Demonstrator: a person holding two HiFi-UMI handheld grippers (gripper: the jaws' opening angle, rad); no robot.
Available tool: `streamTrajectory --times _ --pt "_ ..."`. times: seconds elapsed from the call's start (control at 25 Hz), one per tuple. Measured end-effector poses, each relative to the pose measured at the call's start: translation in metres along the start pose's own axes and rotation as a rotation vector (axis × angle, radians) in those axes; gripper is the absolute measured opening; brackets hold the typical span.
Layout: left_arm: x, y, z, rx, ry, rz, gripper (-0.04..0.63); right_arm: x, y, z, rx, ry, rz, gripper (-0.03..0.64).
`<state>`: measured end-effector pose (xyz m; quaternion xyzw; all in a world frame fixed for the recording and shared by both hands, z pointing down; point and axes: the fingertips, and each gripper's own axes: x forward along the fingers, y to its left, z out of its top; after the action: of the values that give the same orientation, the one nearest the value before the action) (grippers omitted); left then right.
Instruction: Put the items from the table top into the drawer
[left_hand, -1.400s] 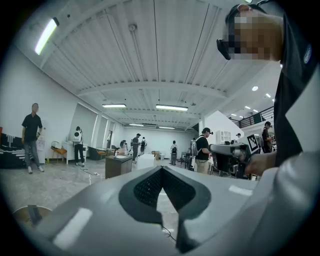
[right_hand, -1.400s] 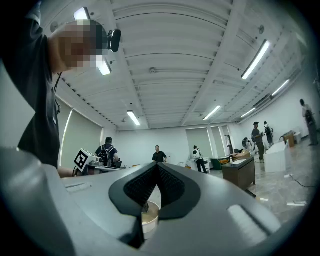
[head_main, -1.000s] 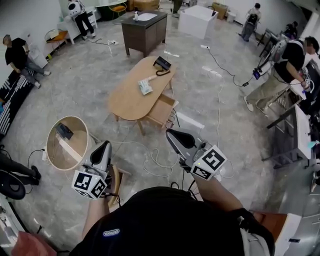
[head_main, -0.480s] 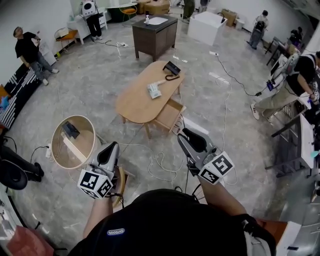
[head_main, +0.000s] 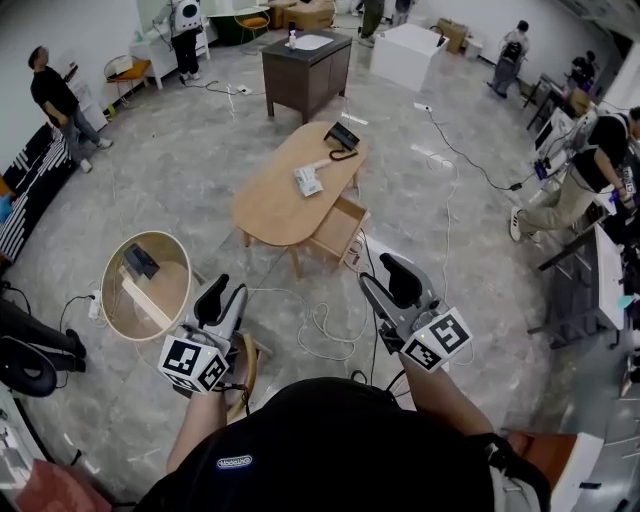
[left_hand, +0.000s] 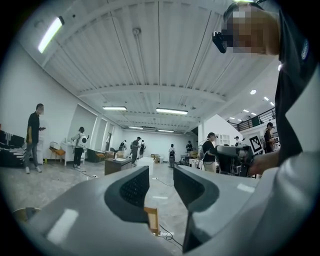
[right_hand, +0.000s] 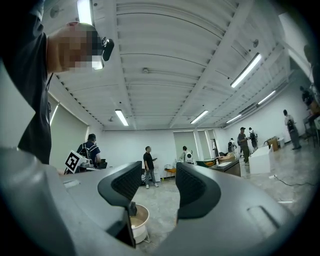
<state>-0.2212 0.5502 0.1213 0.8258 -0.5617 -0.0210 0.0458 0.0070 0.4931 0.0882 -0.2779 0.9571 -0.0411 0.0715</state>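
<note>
The drawer (head_main: 338, 228) is standing pulled out from the near right side of the oval wooden table (head_main: 270, 205), which is sitting out in the middle of the floor, well away from the person. Two items are lying on the tabletop. A black corded object (head_main: 343, 137) is resting at the far end (possibly a telephone, though it is too small to be sure). A pale packet (head_main: 309, 180) is lying near the middle.

The left gripper (head_main: 224, 292) is pointing out over the floor, its jaws standing apart with nothing between them. The right gripper (head_main: 392, 280) is reaching forward on the right. Its jaws have just been opening, and they too are holding nothing. Both grippers are hovering close to the person, well short of the table.

A white cable (head_main: 320, 325) is looping across the floor between the grippers and the table. To the left, a round table (head_main: 115, 300) is carrying a small dark device (head_main: 140, 260). A dark cabinet (head_main: 308, 75) is standing beyond the oval table on the far side.
</note>
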Motion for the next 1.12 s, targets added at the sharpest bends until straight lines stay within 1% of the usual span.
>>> streamTrajectory --times 0.2,0.32,0.44,0.56,0.68,0.88,1.12 --pt "-0.007 0.014 0.001 0.007 -0.024 -0.021 0.251 -0.002 0.014 0.001 -0.011 -0.026 -0.044 0.296" --pt "-0.009 0.019 0.003 0.001 -0.023 -0.04 0.295 -0.005 0.022 0.0 -0.029 -0.032 -0.078 0.332" --pt "-0.009 0.025 -0.003 -0.006 -0.029 -0.067 0.313 -0.009 0.025 -0.003 -0.037 -0.024 -0.124 0.347" --pt "-0.006 0.025 -0.004 -0.009 -0.011 -0.087 0.325 -0.018 0.025 -0.005 -0.041 -0.016 -0.169 0.354" --pt "0.003 0.027 -0.016 -0.011 0.004 -0.104 0.328 -0.029 0.02 -0.006 -0.047 -0.013 -0.207 0.356" --pt "0.031 0.022 -0.024 0.011 0.013 -0.097 0.328 -0.051 -0.011 -0.01 -0.039 -0.019 -0.27 0.356" --pt "0.097 0.008 -0.024 0.028 0.029 -0.07 0.336 -0.059 -0.084 -0.015 0.005 -0.038 -0.285 0.356"
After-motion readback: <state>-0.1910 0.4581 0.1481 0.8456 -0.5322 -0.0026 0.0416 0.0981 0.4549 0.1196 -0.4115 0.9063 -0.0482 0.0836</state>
